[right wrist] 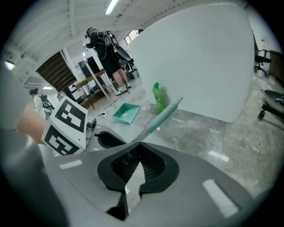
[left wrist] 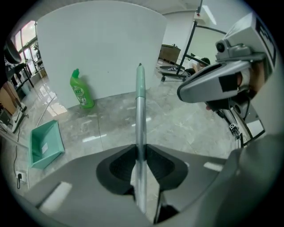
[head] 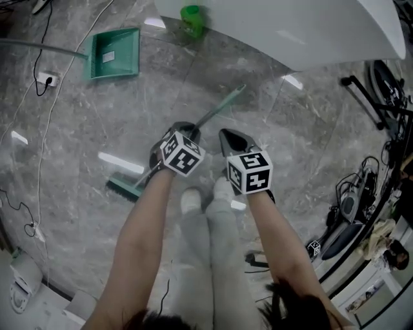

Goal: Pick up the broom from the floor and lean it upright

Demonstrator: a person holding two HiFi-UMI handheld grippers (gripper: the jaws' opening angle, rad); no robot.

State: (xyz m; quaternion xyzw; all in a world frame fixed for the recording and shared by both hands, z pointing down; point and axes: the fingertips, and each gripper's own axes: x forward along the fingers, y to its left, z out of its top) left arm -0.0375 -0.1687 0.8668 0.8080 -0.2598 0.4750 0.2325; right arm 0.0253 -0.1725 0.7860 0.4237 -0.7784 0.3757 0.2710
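The broom has a silver handle with a green tip and a green brush head low by the floor at the person's feet. My left gripper is shut on the handle partway along. In the left gripper view the handle runs straight out between the closed jaws of the left gripper, its green tip raised toward the white panel. My right gripper hangs just right of the handle, apart from it. In its own view the right gripper is shut and holds nothing, with the broom's green tip beyond it.
A green dustpan lies on the grey marble floor at the far left. A green bottle stands at the foot of a curved white panel. Cables and a socket run along the left. Stands and gear crowd the right.
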